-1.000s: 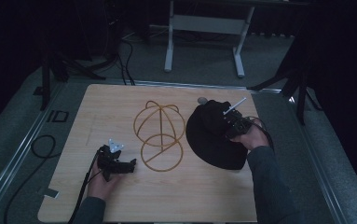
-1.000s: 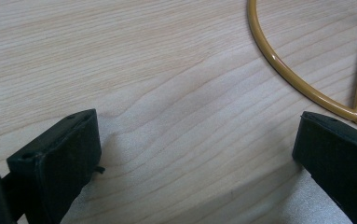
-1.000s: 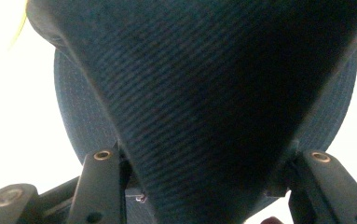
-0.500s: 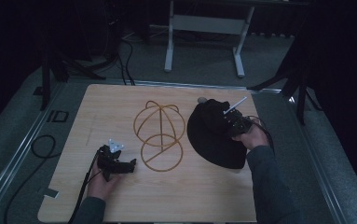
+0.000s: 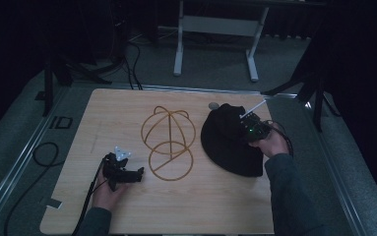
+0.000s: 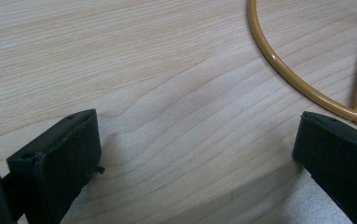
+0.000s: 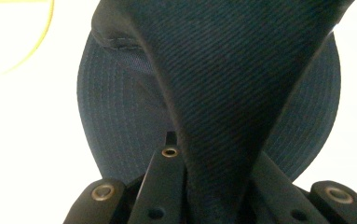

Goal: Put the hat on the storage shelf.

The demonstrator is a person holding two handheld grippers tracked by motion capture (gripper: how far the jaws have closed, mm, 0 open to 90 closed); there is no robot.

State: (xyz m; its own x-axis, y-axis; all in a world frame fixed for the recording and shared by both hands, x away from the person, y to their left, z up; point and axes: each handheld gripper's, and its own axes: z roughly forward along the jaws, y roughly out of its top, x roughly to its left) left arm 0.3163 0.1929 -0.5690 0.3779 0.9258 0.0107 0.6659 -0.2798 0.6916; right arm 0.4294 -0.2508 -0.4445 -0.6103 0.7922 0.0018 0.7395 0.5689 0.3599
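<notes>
Right claw (image 5: 247,129) just closed, pinching dark twill cap (image 5: 225,142); left claw (image 5: 138,173) wide

You see a light wooden table (image 5: 127,118) at frame centre. A gold wire stand (image 5: 169,142), dome over ring base, sits at its middle. A small grey round object (image 5: 214,105) lies near the table's upper edge. A white metal frame (image 5: 215,29) stands on the grey floor at top centre. A black cable (image 5: 38,157) loops at lower left.
</notes>
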